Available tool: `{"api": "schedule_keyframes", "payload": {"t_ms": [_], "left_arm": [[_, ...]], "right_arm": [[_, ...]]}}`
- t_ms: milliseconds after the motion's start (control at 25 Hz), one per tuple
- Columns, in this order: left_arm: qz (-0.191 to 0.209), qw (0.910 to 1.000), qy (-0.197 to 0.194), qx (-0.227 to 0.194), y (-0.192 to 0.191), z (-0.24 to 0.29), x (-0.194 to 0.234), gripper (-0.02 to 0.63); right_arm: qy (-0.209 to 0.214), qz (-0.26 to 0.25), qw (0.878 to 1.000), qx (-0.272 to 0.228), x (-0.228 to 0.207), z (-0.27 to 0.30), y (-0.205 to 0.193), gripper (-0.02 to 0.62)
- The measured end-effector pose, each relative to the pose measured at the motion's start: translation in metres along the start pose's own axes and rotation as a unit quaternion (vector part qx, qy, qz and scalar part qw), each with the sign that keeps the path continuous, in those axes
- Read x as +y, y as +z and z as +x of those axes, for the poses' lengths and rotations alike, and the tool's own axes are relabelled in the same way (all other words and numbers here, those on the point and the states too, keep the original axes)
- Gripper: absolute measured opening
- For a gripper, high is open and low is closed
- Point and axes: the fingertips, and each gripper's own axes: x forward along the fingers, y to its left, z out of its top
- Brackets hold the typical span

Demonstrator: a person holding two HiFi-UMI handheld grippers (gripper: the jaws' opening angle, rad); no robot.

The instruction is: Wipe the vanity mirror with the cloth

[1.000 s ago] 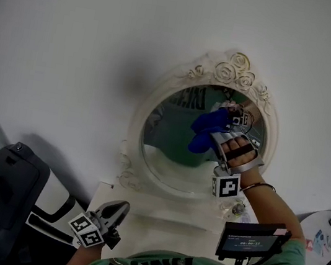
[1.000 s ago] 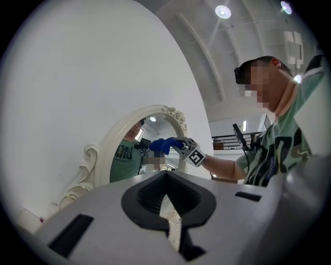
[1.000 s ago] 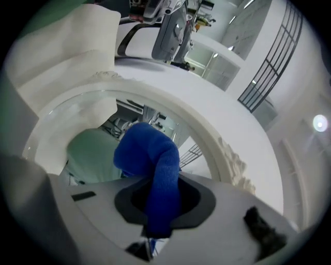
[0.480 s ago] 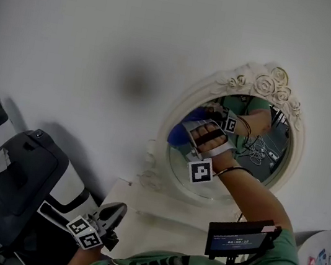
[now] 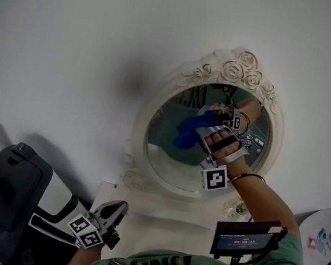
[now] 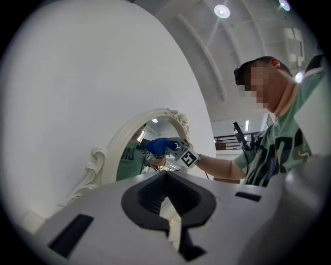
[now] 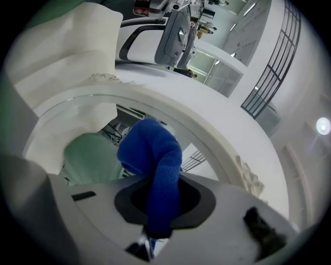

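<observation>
An oval vanity mirror [image 5: 168, 154] in an ornate cream frame [image 5: 239, 69] stands against the white wall. My right gripper [image 5: 206, 131] is shut on a blue cloth [image 5: 190, 130] and presses it against the glass at the upper middle. In the right gripper view the blue cloth [image 7: 155, 165] bulges out between the jaws onto the mirror [image 7: 77, 129]. My left gripper [image 5: 115, 213] hangs low over the white tabletop, jaws shut and holding nothing. The left gripper view shows the mirror [image 6: 137, 155] and cloth [image 6: 158, 146] from the side.
The mirror stands on a white tabletop [image 5: 157, 218]. A dark machine with white panels [image 5: 8, 190] sits at the lower left. A small screen [image 5: 245, 239] is mounted at my chest. A round white object [image 5: 323, 240] is at the lower right.
My right gripper with the cloth has swept across the glass, leftward and then back toward the upper middle. The head view has swung. My left gripper has stayed in place.
</observation>
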Motion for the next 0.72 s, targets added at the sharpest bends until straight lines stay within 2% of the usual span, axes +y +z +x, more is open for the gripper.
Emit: {"api": "schedule_keyframes", "payload": {"t_ms": [200,400,520,720], "left_arm": [[-0.005,0.9988,-0.045,0.018,-0.011,0.039,-0.018,0.000],[-0.012,0.9971,-0.070,0.029,-0.021,0.066,-0.031,0.000],[-0.014,0.9965,-0.077,0.031,-0.025,0.073,-0.036,0.000],[-0.013,0.9966,-0.077,0.027,-0.024,0.072,-0.040,0.000]], "right_arm": [[0.018,-0.017,0.996,0.081,0.029,-0.060,-0.093,0.049],[0.055,-0.016,0.987,0.153,0.063,-0.105,-0.170,0.049],[0.069,-0.016,0.982,0.177,0.073,-0.123,-0.194,0.049],[0.089,-0.006,0.976,0.200,0.078,-0.127,-0.201,0.049]]}}
